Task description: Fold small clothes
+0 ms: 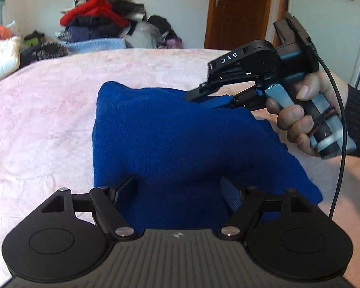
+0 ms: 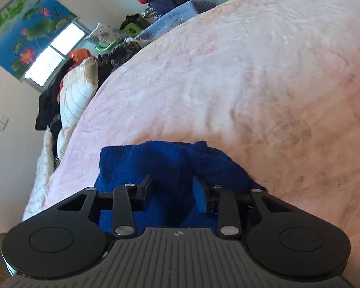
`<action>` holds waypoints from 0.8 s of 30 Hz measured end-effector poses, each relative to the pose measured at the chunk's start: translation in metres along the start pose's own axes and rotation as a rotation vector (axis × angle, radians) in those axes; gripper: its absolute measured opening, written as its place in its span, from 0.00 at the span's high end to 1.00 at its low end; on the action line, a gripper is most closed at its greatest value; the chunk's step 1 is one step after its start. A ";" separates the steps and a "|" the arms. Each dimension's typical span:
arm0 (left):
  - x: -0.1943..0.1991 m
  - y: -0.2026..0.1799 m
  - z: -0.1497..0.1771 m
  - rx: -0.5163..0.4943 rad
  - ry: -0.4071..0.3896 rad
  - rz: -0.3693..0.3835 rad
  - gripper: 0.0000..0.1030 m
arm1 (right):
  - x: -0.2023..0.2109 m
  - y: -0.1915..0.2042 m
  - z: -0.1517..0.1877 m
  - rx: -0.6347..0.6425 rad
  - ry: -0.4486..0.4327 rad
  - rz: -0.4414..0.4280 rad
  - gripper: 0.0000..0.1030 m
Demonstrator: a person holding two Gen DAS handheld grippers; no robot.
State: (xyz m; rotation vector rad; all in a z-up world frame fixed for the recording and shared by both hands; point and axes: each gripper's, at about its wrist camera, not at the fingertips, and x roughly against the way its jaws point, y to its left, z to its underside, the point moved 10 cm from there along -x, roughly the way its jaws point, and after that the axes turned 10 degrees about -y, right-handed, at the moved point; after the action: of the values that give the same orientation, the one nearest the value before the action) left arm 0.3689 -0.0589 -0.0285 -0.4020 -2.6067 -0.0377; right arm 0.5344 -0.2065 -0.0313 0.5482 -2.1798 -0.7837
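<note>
A blue knit garment lies folded on the pink bedspread. My left gripper is open, its fingers spread wide over the garment's near edge. My right gripper, held by a hand at the right, is open, with its fingers around the garment's far right corner. In the right wrist view the right gripper has its fingers apart, with a ridge of the blue garment standing between them.
A pile of clothes with a red coat sits behind the bed, beside a light blue blanket. A wooden door is at the back right. A window and a floral blind are on the left wall.
</note>
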 end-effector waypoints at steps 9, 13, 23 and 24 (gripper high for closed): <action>0.028 -0.016 -0.034 0.003 -0.090 0.058 0.25 | 0.001 0.110 -0.015 0.102 0.065 -0.221 0.57; 0.005 -0.029 -0.012 -0.037 0.013 0.094 0.25 | -0.056 0.151 0.013 0.136 0.253 -0.278 0.45; 0.005 -0.025 -0.004 -0.018 -0.006 0.097 0.24 | -0.080 0.111 0.017 0.082 0.227 -0.099 0.65; 0.011 -0.021 -0.007 -0.003 -0.015 0.090 0.24 | -0.063 0.117 0.012 0.086 0.203 -0.134 0.58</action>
State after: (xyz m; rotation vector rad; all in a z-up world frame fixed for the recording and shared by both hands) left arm 0.3572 -0.0769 -0.0158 -0.5214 -2.6005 -0.0075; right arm 0.5492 -0.0811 0.0100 0.7891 -2.0114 -0.6747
